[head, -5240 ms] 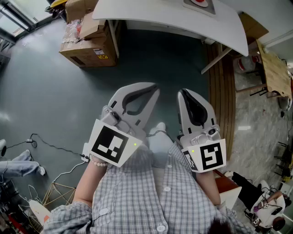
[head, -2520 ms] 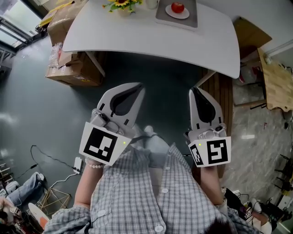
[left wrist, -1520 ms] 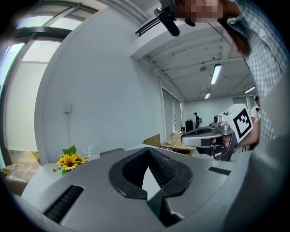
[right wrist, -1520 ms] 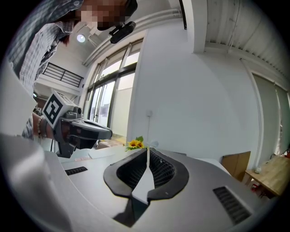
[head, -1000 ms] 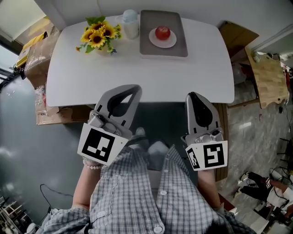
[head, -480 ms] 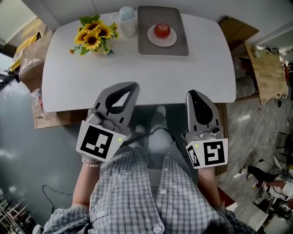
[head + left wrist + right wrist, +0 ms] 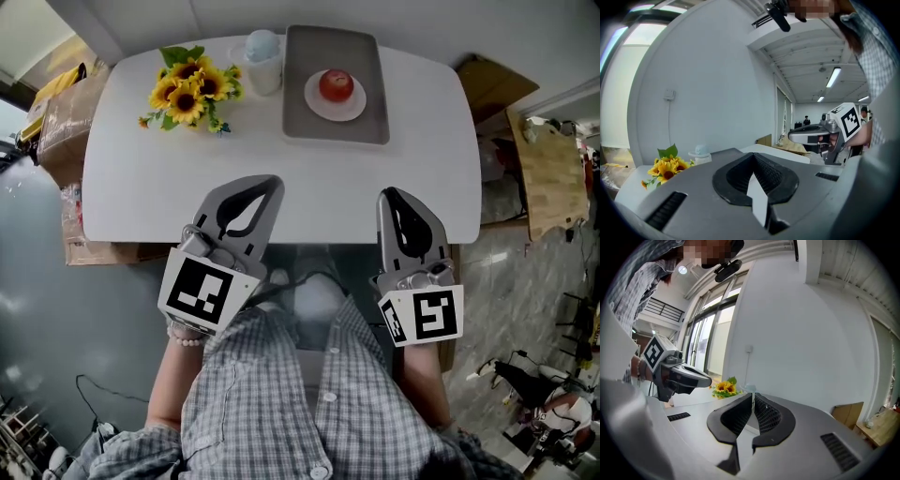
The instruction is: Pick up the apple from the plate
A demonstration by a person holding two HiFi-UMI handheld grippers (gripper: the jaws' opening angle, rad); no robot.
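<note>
A red apple sits on a small white plate inside a grey tray at the far side of a white table, in the head view. Both grippers hover over the table's near edge, well short of the tray. My left gripper is shut and empty, its tips meeting in the left gripper view. My right gripper is also shut with nothing in it. Neither gripper view shows the apple.
A bunch of sunflowers lies at the table's far left, with a pale cup between it and the tray. Cardboard boxes stand left of the table and a wooden board to the right. A white wall stands behind.
The view has moved from bare floor to the table, which now lies just under the gripper tips. Both grippers stay shut and side by side.
</note>
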